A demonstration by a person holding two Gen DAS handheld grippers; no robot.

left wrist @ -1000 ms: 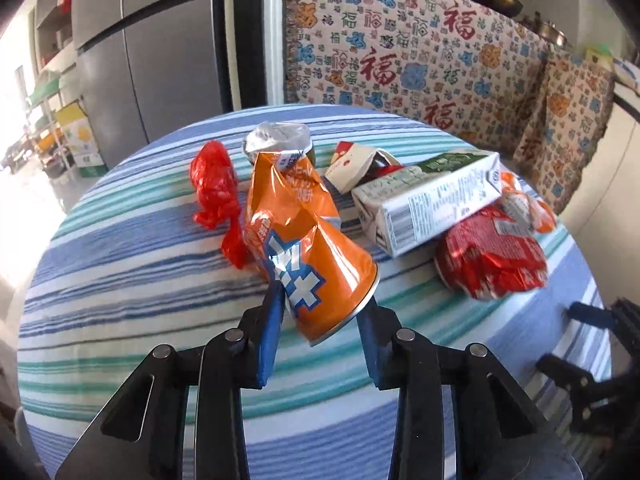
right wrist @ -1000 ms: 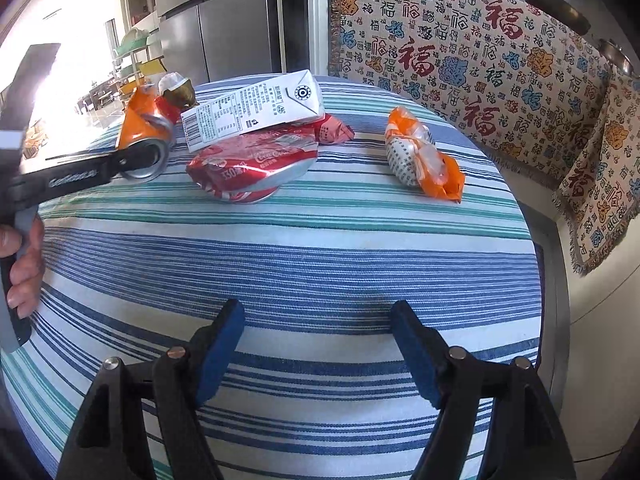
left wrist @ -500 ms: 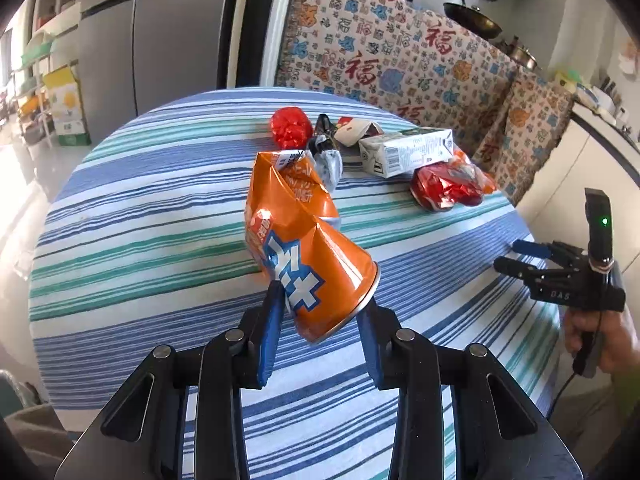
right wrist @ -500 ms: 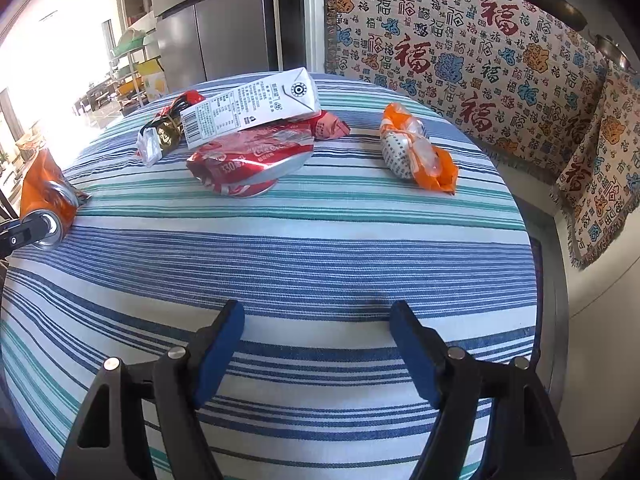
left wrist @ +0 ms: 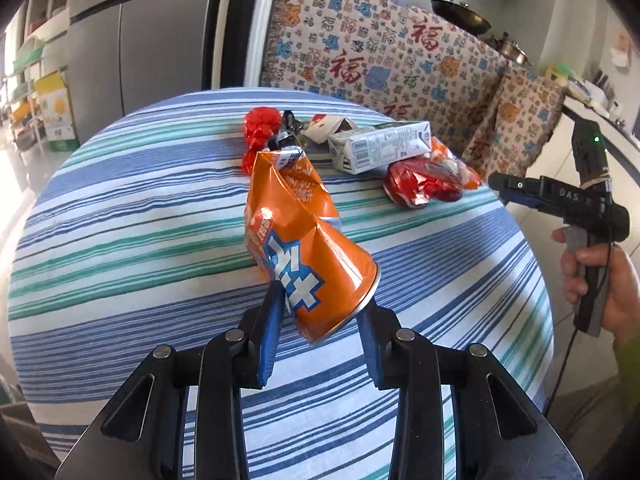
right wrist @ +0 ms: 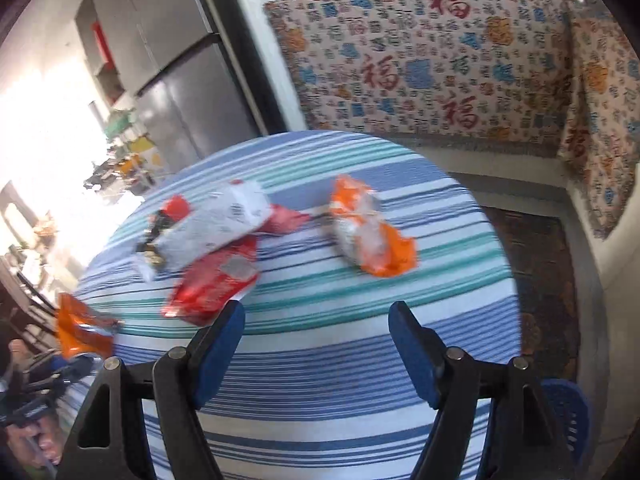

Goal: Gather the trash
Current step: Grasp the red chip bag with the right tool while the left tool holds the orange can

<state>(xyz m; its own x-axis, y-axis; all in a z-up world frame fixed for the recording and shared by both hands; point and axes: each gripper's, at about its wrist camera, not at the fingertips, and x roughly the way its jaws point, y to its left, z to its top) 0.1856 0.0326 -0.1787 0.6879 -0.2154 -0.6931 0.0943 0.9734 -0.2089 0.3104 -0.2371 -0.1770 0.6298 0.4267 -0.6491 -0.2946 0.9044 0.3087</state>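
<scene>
my left gripper [left wrist: 322,322] jaws clamp the crushed orange can [left wrist: 304,256]; i'd carry it level; right gripper [right wrist: 316,344] jaws gape empty.

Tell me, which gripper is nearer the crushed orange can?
Left. The left gripper clamps the crushed orange can above the table; the right gripper hangs open over the striped tablecloth, well apart from it.

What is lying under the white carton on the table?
The white carton rests partly on a crushed red can and a paper wrapper. Anything beneath its middle is covered.
</scene>
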